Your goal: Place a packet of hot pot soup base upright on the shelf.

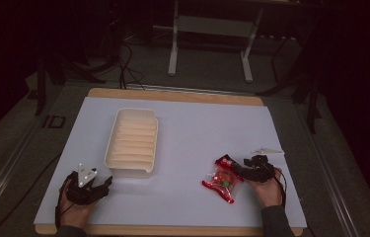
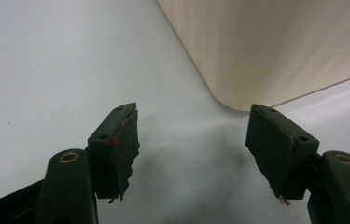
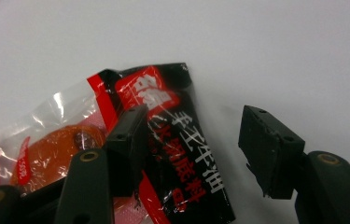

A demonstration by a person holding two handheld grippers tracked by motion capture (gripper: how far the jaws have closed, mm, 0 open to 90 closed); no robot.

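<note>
A black sachet (image 3: 186,154) with a red label and white characters lies flat on the white mat, beside a clear red-edged bag (image 3: 60,140) with something orange inside. My right gripper (image 3: 193,126) is open over them; its left jaw sits above the sachet and its right jaw above bare mat. In the high view the sachet (image 1: 225,162) and the bag (image 1: 220,182) lie at the front right, with the right gripper (image 1: 235,168) at their right side. My left gripper (image 1: 104,181) is open and holds nothing, just in front of the cream slatted tray (image 1: 130,143).
The tray's rounded near corner (image 2: 256,51) stands close ahead of the left gripper (image 2: 195,123). The white mat (image 1: 187,128) covers a wooden table. A thin pale strip (image 1: 269,150) lies beyond the right hand. Metal stand legs (image 1: 172,54) are on the floor behind.
</note>
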